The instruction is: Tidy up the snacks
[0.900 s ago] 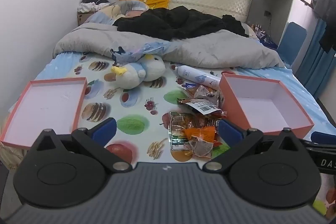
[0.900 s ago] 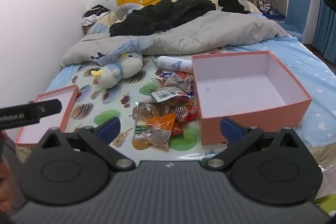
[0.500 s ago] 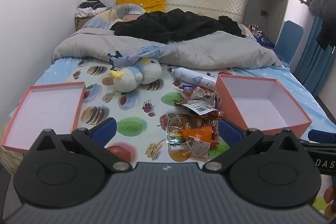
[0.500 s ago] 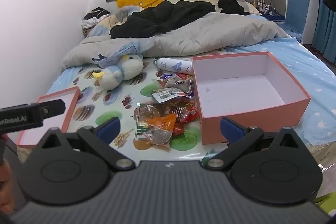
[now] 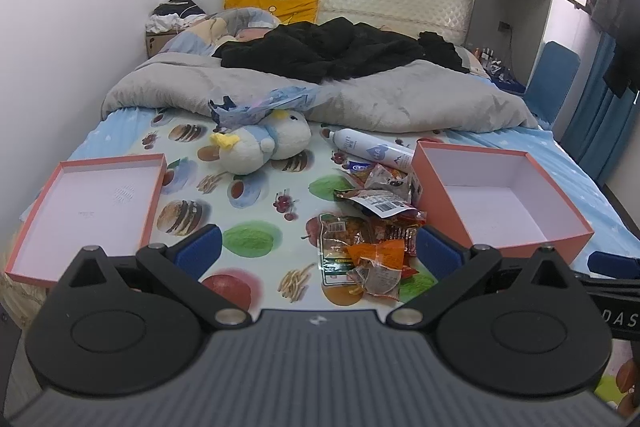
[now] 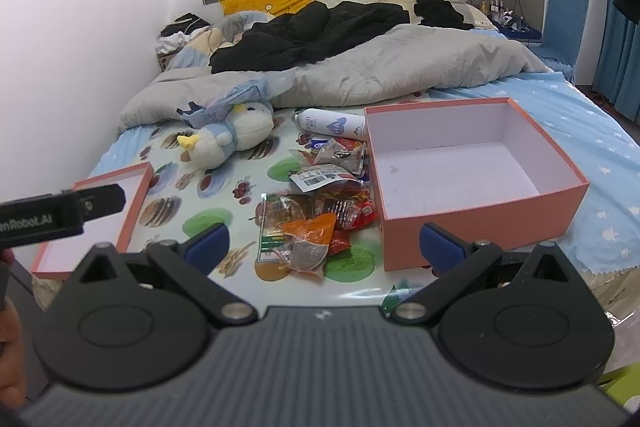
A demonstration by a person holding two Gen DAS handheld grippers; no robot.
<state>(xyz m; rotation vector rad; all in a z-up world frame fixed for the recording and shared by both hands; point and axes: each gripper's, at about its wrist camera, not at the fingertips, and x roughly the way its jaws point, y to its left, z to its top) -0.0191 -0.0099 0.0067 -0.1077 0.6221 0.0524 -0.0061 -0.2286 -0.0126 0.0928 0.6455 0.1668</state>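
Observation:
A pile of snack packets lies on the fruit-print sheet near the bed's front edge. An open, empty pink box stands right of the pile. Its pink lid lies inside-up at the left. My left gripper is open and empty, held above the bed's front edge before the pile. My right gripper is open and empty, in front of the pile and the box's near left corner.
A white spray bottle lies behind the pile. A plush duck lies left of it. A grey duvet and black clothes cover the far half of the bed. A blue chair stands at the right.
Both grippers have drawn back and risen slightly, so the bed looks a little farther away. Both stay open and empty. Nothing on the bed has moved.

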